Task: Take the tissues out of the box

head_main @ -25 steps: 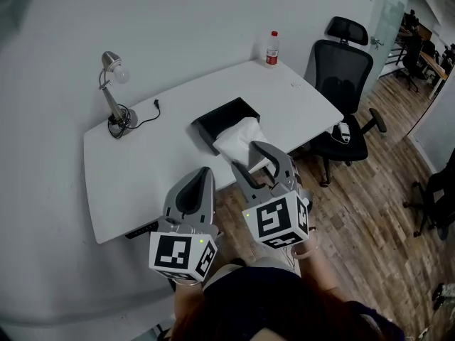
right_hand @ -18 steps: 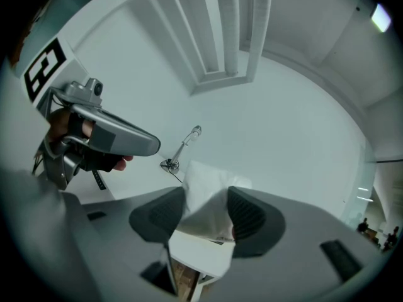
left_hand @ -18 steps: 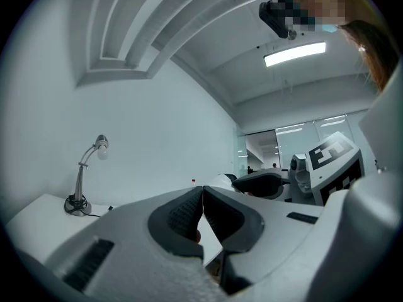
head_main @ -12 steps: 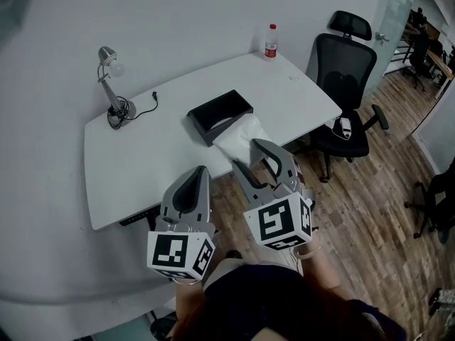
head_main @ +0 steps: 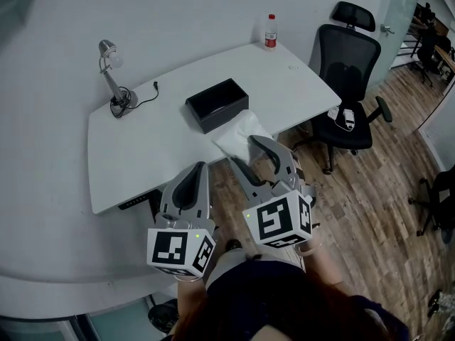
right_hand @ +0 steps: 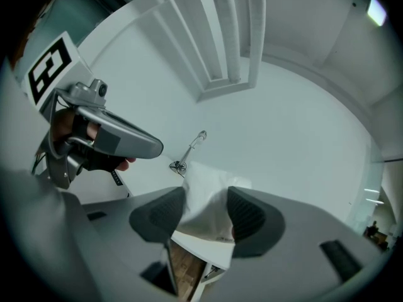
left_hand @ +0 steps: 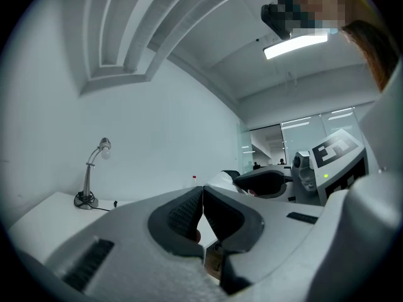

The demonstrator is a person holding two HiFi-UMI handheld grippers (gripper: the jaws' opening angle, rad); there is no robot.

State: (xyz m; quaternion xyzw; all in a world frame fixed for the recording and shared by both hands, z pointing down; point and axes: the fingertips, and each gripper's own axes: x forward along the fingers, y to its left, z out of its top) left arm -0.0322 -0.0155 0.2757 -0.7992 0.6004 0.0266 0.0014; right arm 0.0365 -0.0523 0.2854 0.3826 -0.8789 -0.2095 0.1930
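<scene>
The black tissue box (head_main: 217,104) stands open in the middle of the white table (head_main: 142,148), and its inside looks dark. A white wad of tissues (head_main: 240,132) hangs clear of the box, over the table's near edge. My right gripper (head_main: 249,153) is shut on the tissues; in the right gripper view the tissues (right_hand: 208,200) fill the gap between the pads of the right gripper (right_hand: 206,218). My left gripper (head_main: 195,170) is held off the table to the left, shut and empty, its pads together at the left gripper (left_hand: 203,209).
A desk lamp (head_main: 112,77) with a black cord stands at the table's far left. A red-capped bottle (head_main: 270,32) sits at the far right corner. A black office chair (head_main: 348,69) stands to the right on the wooden floor.
The tissues have come out of the box and moved toward me with the right gripper. The left gripper has stayed shut beside it.
</scene>
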